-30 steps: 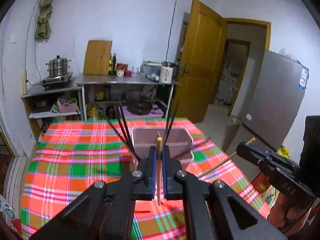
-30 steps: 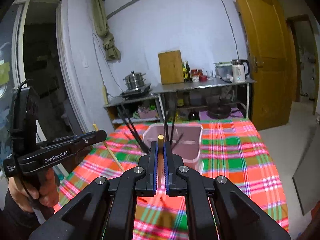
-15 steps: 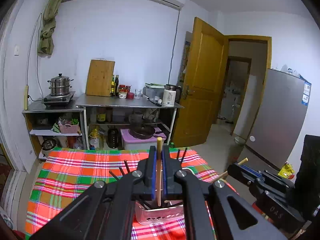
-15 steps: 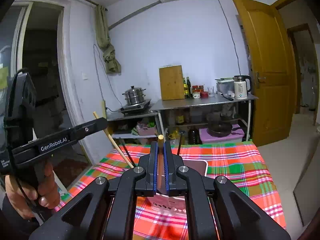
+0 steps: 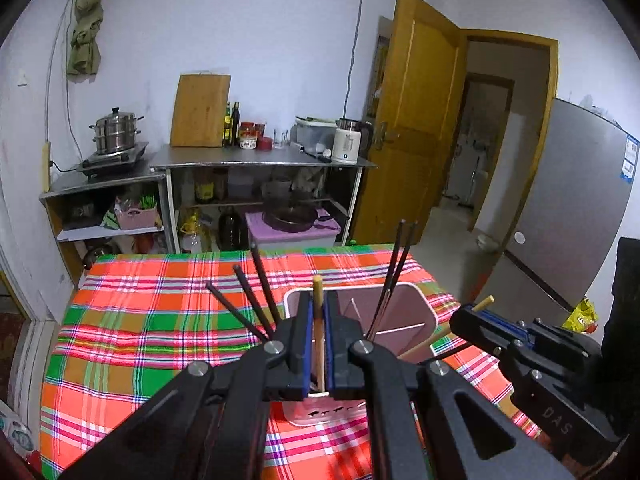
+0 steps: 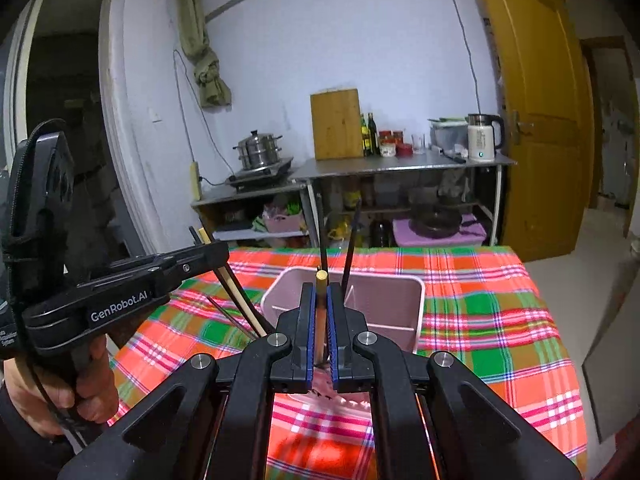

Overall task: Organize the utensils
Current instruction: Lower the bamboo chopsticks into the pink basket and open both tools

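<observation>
Left of the tongs, a steamer pot [image 5: 116, 130] sits on a low shelf by the white wall; straight beyond them stand a steel counter with a cutting board [image 5: 200, 110] and kettle [image 5: 347, 145], and to the right a wooden door [image 5: 416, 120] hangs open. The surface [image 5: 160, 312] wears a red-green plaid cloth. On it, just under the tongs, is the pink utensil bin [image 5: 412, 312] holding black chopsticks [image 5: 260, 280]. The left tongs [image 5: 318, 344] clench a wooden chopstick [image 5: 318, 320]; the right tongs [image 6: 320, 328] clench another wooden chopstick [image 6: 321, 312]. Half a second ago the bin lay lower in both views; more of the surface shows now. The left tongs' body reads "GenRobot.AI" [image 6: 118, 310].
</observation>
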Tool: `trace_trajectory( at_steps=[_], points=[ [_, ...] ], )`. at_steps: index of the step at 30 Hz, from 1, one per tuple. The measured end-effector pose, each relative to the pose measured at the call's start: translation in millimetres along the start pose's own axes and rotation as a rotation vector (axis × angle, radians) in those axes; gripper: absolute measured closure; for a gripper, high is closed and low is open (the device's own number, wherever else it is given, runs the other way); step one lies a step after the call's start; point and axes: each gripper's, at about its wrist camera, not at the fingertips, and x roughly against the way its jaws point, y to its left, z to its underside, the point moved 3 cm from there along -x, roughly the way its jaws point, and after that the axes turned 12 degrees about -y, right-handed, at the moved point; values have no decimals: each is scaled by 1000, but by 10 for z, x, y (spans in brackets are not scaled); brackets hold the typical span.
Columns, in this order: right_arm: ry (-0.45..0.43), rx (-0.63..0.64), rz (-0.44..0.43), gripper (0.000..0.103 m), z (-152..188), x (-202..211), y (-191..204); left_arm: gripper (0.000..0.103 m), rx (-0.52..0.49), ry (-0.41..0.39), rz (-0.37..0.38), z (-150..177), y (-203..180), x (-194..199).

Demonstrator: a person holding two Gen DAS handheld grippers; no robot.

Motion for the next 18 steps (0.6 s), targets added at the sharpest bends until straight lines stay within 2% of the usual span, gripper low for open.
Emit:
trace_trajectory(
  at_steps=[3, 5, 7, 11, 13, 18],
  points=[
    [6, -2, -4, 98, 10, -9, -8, 96, -3, 11, -3, 55, 18, -28],
    [14, 4, -3, 98, 10, -31, -5, 91, -7, 16, -4, 83, 20, -41],
    [23, 10, -8, 98, 17, -40, -8, 80, -9, 13, -3, 87, 11, -42],
    [21, 25, -11, 96, 23, -15, 13, 74, -5, -2, 3, 87, -3, 20],
    [14, 26, -18, 93, 14, 13, 29, 66, -4, -9, 6, 88, -1, 62],
    [-8, 50, -20, 91, -12, 129, 69, 64, -2, -25, 3, 73, 1, 177]
  ],
)
